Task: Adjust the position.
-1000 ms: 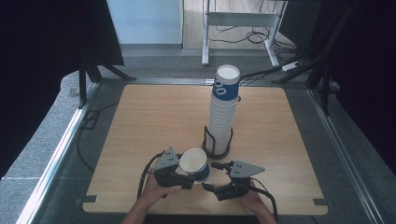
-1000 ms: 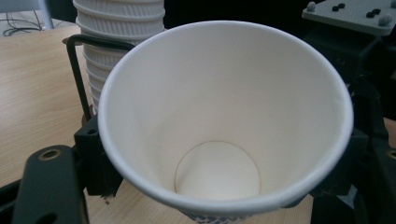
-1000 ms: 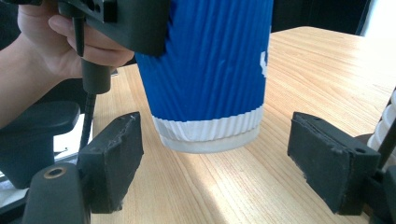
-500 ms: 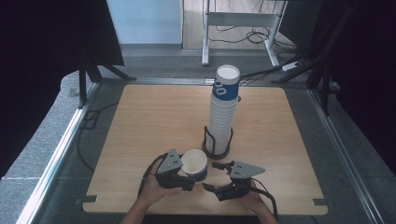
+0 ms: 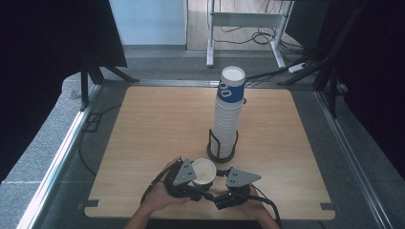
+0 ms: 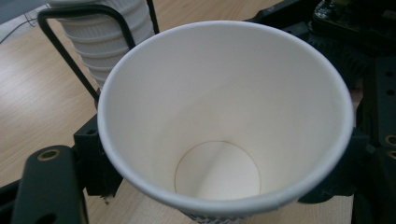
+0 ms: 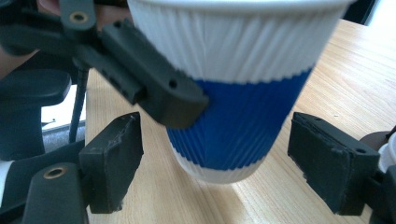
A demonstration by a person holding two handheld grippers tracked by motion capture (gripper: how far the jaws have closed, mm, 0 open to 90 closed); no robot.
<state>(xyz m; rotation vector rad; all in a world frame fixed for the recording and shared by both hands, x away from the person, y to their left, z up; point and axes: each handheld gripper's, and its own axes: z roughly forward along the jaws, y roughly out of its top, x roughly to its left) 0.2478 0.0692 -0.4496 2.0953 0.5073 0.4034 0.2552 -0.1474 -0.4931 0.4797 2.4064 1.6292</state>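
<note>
R view: cup point(image 7: 233, 93) blue band.

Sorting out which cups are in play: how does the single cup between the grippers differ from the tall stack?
The single cup is alone, gripped by the left gripper; the tall stack nests many cups in a black wire holder. The single cup sits at the near edge, the stack mid-table. Both are ribbed, white and blue.
</note>
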